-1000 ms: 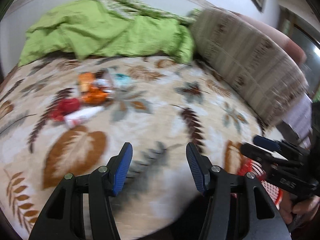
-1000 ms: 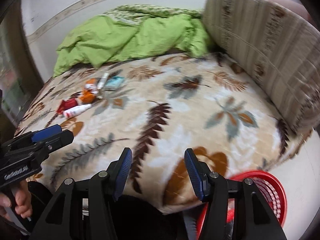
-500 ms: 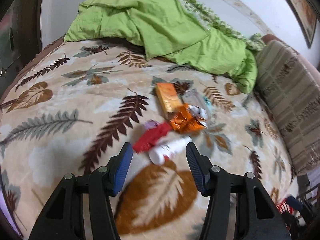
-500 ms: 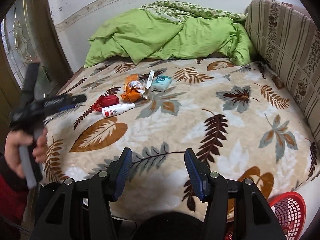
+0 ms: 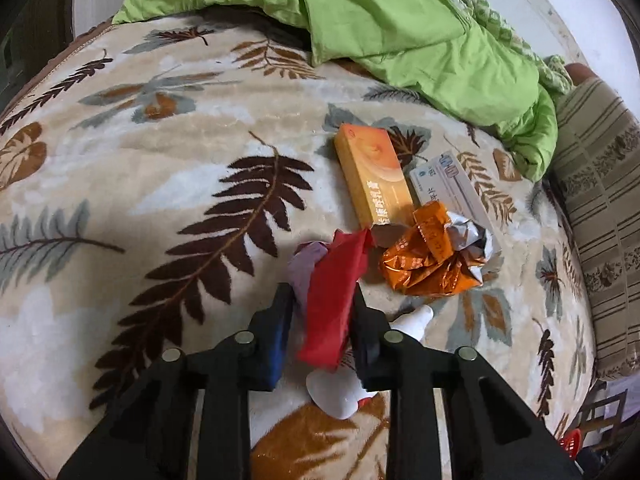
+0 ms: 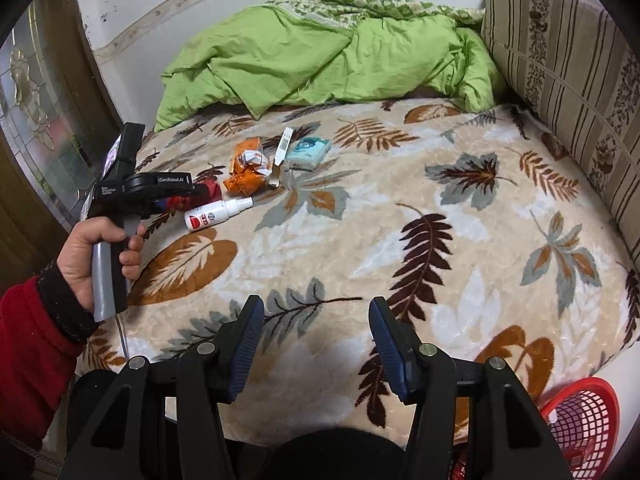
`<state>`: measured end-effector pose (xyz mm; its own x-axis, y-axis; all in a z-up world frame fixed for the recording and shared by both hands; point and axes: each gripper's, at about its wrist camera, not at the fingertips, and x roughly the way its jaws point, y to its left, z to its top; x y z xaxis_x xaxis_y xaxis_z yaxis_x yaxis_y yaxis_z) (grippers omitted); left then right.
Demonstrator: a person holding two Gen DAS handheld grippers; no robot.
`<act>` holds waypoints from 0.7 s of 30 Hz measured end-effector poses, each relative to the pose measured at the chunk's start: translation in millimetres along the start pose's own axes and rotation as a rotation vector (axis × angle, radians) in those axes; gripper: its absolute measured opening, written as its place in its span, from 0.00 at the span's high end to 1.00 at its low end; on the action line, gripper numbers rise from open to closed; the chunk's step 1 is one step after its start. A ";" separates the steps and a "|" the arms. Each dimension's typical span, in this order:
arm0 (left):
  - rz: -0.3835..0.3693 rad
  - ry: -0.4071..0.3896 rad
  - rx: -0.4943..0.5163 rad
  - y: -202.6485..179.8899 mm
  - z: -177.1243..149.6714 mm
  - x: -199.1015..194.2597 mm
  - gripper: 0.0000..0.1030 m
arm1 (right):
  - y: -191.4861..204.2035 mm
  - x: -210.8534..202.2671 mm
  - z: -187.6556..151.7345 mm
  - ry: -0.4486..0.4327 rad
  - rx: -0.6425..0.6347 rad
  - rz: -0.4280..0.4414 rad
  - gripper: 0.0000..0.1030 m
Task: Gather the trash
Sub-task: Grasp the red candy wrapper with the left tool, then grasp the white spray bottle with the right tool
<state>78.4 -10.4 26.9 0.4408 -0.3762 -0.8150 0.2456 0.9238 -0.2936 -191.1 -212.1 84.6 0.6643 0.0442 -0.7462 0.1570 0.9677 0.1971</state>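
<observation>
Wrapper (image 5: 332, 300) red, long axis toward twelve o'clock, pinched between narrowed left gripper (image 5: 320, 312) fingers on blanket (image 5: 160, 200); right gripper (image 6: 316, 340) wide, empty, basket (image 6: 580, 420) at four o'clock.

Left gripper (image 5: 318, 312) apparently closed; right gripper (image 6: 316, 346) agape.

Trash pieces we see clustered on the bed

We see a red wrapper (image 5: 332, 300) between the left tongs (image 5: 320, 320), beside crumpled orange foil (image 5: 432, 256), a white bottle (image 5: 340, 392), an orange box (image 5: 372, 176).
</observation>
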 end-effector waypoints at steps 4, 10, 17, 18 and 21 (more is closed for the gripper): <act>0.024 -0.050 0.011 4.1 -7.5 -11.2 0.80 | 7.3 12.4 9.1 0.023 0.001 0.046 0.44; 0.071 -0.183 -0.002 25.4 -27.0 -67.5 0.80 | 25.6 44.1 34.7 0.081 0.038 0.133 0.44; 0.094 -0.268 -0.032 52.4 -54.0 -115.4 0.80 | 65.4 106.6 72.0 0.165 0.156 0.227 0.44; 0.098 -0.275 -0.033 55.9 -56.6 -119.4 0.80 | 71.2 120.0 78.1 0.182 0.205 0.229 0.44; 0.104 -0.295 -0.030 63.2 -62.5 -126.9 0.80 | 81.0 148.9 90.2 0.223 0.303 0.246 0.44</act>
<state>-16.0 100.2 80.6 0.6945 -0.2798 -0.6628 0.1625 0.9585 -0.2343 -13.5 -149.5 46.8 0.5405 0.3486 -0.7657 0.2431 0.8066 0.5388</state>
